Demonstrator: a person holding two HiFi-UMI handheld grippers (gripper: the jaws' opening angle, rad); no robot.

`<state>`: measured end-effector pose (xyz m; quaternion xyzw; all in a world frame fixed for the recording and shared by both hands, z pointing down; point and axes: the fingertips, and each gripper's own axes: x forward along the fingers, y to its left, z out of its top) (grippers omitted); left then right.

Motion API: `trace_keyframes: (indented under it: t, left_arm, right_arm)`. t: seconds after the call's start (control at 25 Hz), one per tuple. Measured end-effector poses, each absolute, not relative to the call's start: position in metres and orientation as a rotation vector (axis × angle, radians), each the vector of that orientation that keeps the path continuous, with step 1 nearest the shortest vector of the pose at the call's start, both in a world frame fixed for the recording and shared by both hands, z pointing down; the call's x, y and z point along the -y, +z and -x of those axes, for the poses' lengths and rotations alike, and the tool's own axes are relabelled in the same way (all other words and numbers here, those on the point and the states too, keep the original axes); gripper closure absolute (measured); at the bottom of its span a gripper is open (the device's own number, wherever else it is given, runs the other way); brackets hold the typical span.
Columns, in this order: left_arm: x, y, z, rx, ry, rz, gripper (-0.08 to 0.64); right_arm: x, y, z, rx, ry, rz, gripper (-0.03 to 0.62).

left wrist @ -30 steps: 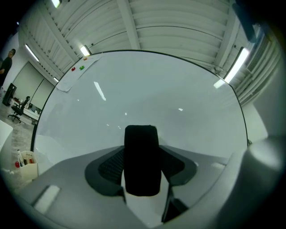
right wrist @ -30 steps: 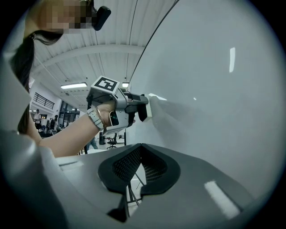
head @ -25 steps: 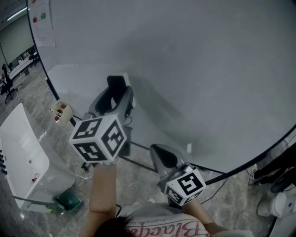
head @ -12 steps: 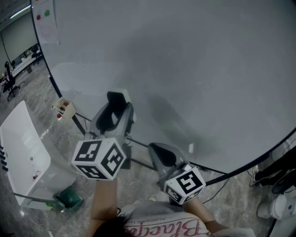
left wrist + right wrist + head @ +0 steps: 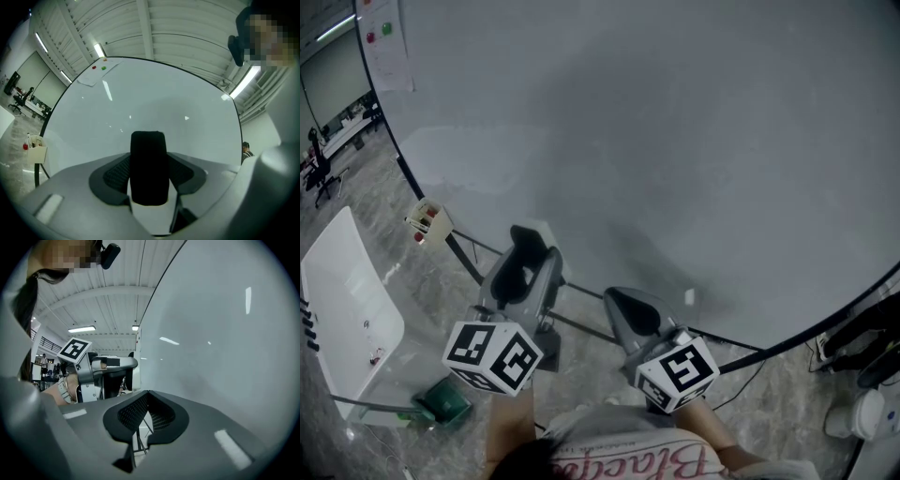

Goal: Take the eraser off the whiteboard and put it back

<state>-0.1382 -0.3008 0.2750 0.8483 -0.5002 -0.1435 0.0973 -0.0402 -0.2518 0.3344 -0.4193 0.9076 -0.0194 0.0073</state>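
The eraser (image 5: 528, 246), a black felt pad on a white body, stands between the jaws of my left gripper (image 5: 530, 258), which is shut on it. In the left gripper view the eraser (image 5: 148, 173) rises upright between the pads of the left gripper (image 5: 148, 180), its black end toward the whiteboard (image 5: 154, 103). It sits low in front of the whiteboard (image 5: 675, 141); whether it touches the surface I cannot tell. My right gripper (image 5: 623, 307) hangs to its right near the board's lower edge, shut and holding nothing. In the right gripper view its pads (image 5: 136, 411) meet at the tip.
A small holder with red-capped items (image 5: 427, 220) hangs at the board's left edge. A sheet with red and green magnets (image 5: 384, 37) is at the top left. On the floor are a white panel (image 5: 347, 309), a green object (image 5: 441, 403) and cables (image 5: 862, 356).
My left gripper has come down the board with the eraser, toward the lower edge and the person. The right gripper has stayed where it was.
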Motion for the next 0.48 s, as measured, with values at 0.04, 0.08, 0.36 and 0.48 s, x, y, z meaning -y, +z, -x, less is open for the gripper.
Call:
trace_keyframes:
  t: [0.04, 0.08, 0.36, 0.48]
  left_arm:
    - [0.298, 0.279, 0.137, 1.473, -0.424, -2.517, 0.333]
    - [0.295, 0.283, 0.136, 1.46, -0.427, -2.524, 0.333]
    - [0.272, 0.299, 0.136, 1.412, -0.47, -2.551, 0.333]
    - [0.264, 0.301, 0.138, 1.374, -0.526, -2.536, 0.333]
  right_arm:
    - [0.252, 0.335, 0.039, -2.837, -0.063, 1.313, 0.591]
    - [0.253, 0.335, 0.039, -2.836, -0.064, 1.315, 0.591]
    - [0.252, 0.337, 0.038, -2.841, -0.049, 1.322, 0.591]
    - [0.251, 0.338, 0.037, -2.846, -0.046, 1.324, 0.591]
